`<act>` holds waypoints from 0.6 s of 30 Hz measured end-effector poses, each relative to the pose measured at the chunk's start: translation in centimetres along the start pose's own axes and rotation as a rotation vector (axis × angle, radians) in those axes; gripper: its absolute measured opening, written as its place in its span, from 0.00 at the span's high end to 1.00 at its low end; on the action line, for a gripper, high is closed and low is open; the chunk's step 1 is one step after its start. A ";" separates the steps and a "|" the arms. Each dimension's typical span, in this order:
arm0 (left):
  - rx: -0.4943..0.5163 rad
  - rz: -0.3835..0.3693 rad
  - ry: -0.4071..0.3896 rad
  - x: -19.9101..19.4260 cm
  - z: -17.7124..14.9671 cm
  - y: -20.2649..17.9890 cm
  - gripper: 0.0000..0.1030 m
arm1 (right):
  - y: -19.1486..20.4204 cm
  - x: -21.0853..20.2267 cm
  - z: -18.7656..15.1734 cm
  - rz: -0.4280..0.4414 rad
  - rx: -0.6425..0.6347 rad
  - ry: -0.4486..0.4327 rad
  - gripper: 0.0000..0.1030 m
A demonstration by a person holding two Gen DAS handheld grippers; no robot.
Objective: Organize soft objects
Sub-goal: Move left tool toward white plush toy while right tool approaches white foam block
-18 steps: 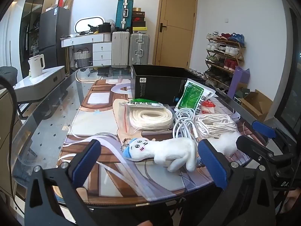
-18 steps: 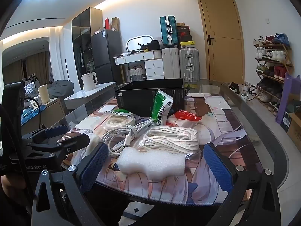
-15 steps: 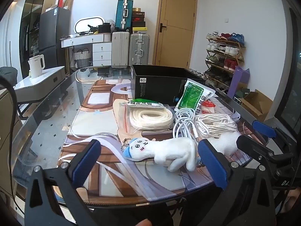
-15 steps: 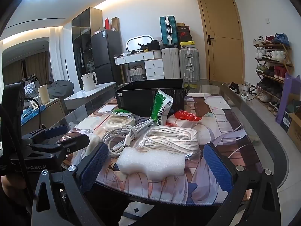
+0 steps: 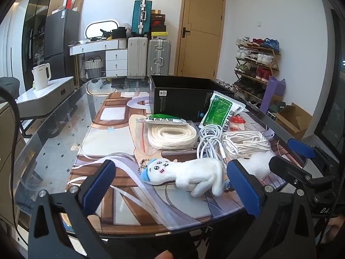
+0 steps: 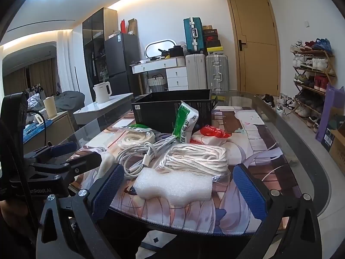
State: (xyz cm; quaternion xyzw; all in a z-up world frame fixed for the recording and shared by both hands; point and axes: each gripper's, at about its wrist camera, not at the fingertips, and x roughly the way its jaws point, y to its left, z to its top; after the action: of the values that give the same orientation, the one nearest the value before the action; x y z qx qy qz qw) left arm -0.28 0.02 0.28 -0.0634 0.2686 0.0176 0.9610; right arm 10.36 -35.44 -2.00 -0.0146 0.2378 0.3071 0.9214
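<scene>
A white plush toy [image 5: 185, 173] with a blue cap lies on the printed mat near the table's front edge, just beyond my open, empty left gripper [image 5: 170, 185]. A white foam block [image 6: 174, 186] lies just ahead of my open, empty right gripper [image 6: 177, 191]. Behind them lie a white rope coil in plastic [image 6: 196, 158], a white cable bundle [image 6: 142, 154], a bagged flat cord coil [image 5: 172, 135], a green packet [image 6: 185, 122] and a red packet [image 6: 212, 131]. An open black box [image 5: 185, 99] stands behind them.
The glass table edge [image 6: 310, 157] curves round on the right. A shoe rack [image 5: 256, 64], suitcases [image 5: 148, 56] and a door stand in the room behind. A side table with a kettle [image 5: 42, 76] is to the left.
</scene>
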 end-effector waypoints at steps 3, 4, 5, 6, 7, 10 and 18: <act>0.006 0.005 -0.001 0.0 0.0 -0.1 0.00 | 0.0 0.3 0.2 0.005 0.002 -0.001 0.00; 0.007 0.008 0.000 0.1 0.0 -0.1 0.00 | 0.0 0.2 0.1 0.007 0.001 0.000 0.00; 0.007 0.008 -0.001 0.1 0.0 -0.1 0.00 | 0.4 0.3 0.1 0.003 -0.001 0.004 0.00; 0.005 0.009 -0.003 0.1 0.0 0.0 0.00 | 0.5 0.4 0.1 0.003 -0.003 0.009 0.00; 0.004 0.009 -0.006 0.1 0.1 0.0 0.00 | 0.5 0.5 0.1 0.004 -0.004 0.013 0.00; 0.001 0.010 -0.010 0.1 0.2 0.1 0.00 | 0.7 0.6 0.0 0.002 -0.006 0.014 0.00; 0.012 0.007 -0.020 -0.3 0.4 -0.1 0.00 | 0.6 0.6 0.1 0.005 0.002 0.014 0.00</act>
State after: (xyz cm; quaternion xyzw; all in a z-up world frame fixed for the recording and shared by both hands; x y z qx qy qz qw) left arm -0.32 -0.02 0.75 -0.0567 0.2592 0.0198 0.9640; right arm 10.50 -34.60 -2.13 -0.0153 0.2444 0.3091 0.9189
